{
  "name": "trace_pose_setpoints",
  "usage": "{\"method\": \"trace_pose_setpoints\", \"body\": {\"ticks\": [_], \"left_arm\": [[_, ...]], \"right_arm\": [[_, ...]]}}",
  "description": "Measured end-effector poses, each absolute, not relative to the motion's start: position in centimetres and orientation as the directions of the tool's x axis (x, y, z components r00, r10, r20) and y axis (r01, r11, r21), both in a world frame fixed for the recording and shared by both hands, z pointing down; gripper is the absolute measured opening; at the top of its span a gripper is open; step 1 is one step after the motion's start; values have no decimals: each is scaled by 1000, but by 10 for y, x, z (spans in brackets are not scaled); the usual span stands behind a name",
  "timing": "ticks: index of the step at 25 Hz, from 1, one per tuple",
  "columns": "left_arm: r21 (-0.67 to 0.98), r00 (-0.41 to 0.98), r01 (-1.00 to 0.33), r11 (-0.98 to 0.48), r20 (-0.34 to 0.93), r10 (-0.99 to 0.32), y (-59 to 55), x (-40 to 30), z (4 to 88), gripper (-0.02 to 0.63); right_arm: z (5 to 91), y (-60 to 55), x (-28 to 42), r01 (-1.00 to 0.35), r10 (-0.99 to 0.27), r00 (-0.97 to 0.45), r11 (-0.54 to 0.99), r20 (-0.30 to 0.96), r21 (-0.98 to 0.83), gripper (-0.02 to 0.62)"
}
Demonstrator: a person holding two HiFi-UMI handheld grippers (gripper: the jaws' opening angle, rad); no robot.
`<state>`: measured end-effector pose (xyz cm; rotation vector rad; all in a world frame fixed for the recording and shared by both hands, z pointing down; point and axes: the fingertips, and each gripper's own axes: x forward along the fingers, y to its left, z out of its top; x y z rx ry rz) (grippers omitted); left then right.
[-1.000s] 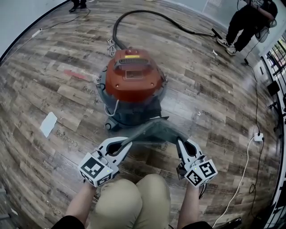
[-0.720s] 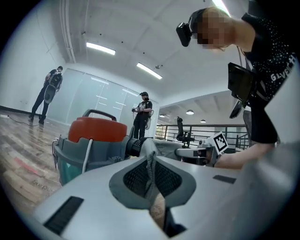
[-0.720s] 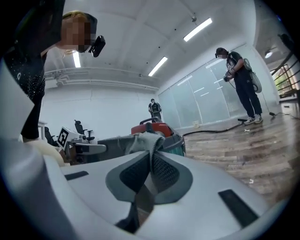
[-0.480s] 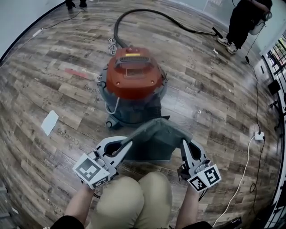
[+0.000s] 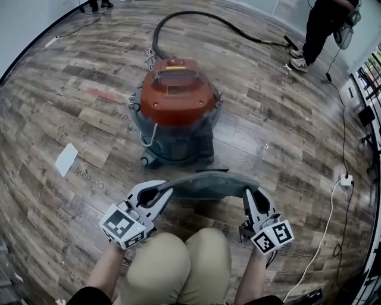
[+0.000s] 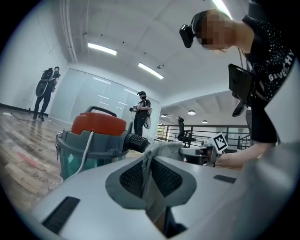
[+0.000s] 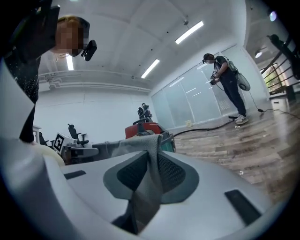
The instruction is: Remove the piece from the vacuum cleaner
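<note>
Since the earlier frames, the grey fabric piece has come clear of the vacuum cleaner. It has also flattened from a raised, tent-like drape into a low band.

Floor: wood planks. The vacuum stands upright mid-floor, red lid up, with its hose trailing toward the far edge.

Piece, location: held in the air over the floor, on the near side of the vacuum and apart from it, just ahead of the person's knees.

Piece, handling (judgement): soft and limp, since it sags between its two held ends. It looks light. It has no stiffness, so it needs a hold at both ends or it will fold and drag. The weave looks coarse enough to grip well, so slipping seems unlikely. It is probably dusty inside, though the views do not show that. The best hold is on the end hems, as at present.

Piece, orientation: its long axis runs left to right, roughly level and parallel to the floor's near edge. Which way its mouth faces is hard to read.

Left tongs: closed hard on the left end, with the fabric pinched between the pads.

Right tongs: the jaws have just been opening a little, yet the fabric still sits between the pads and looks gripped.
</note>
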<state>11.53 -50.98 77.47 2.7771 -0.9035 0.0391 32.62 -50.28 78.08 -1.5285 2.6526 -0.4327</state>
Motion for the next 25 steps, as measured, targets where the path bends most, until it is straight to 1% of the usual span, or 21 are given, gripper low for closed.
{"method": "trace_pose_setpoints", "body": {"ticks": [2, 4, 5, 8, 10, 11, 12, 13, 18, 25], "left_arm": [[209, 812, -581, -787, 78, -579, -510, 115, 772, 28], [226, 799, -592, -773, 40, -600, -514, 108, 764, 66], [238, 787, -602, -762, 16, -617, -518, 103, 758, 98], [226, 752, -639, -735, -21, -659, -527, 90, 741, 104], [175, 739, -661, -730, -19, -674, -530, 88, 731, 103], [149, 735, -669, -729, -16, -678, -531, 89, 727, 67], [127, 732, -674, -728, -12, -681, -532, 92, 724, 9], [111, 733, -676, -729, -7, -681, -533, 95, 722, 9], [97, 747, -663, -743, 19, -664, -532, 114, 724, 9], [98, 779, -626, -773, 39, -626, -527, 133, 732, 9]], "right_arm": [[779, -504, 329, -837, -864, -498, 458, 72, -298, 137], [772, -506, 336, -836, -877, -479, 442, 40, -325, 213], [769, -507, 341, -844, -886, -462, 428, 32, -324, 225], [758, -509, 351, -865, -905, -425, 402, 12, -301, 225], [749, -509, 348, -868, -905, -425, 408, -2, -284, 222], [745, -509, 344, -872, -907, -421, 408, -10, -270, 181], [741, -511, 340, -876, -909, -416, 407, -21, -258, 76], [737, -512, 334, -876, -909, -416, 410, -31, -253, 12], [733, -517, 283, -826, -861, -508, 498, -33, -265, 11], [734, -518, 243, -803, -817, -576, 564, 11, -191, 11]]}}
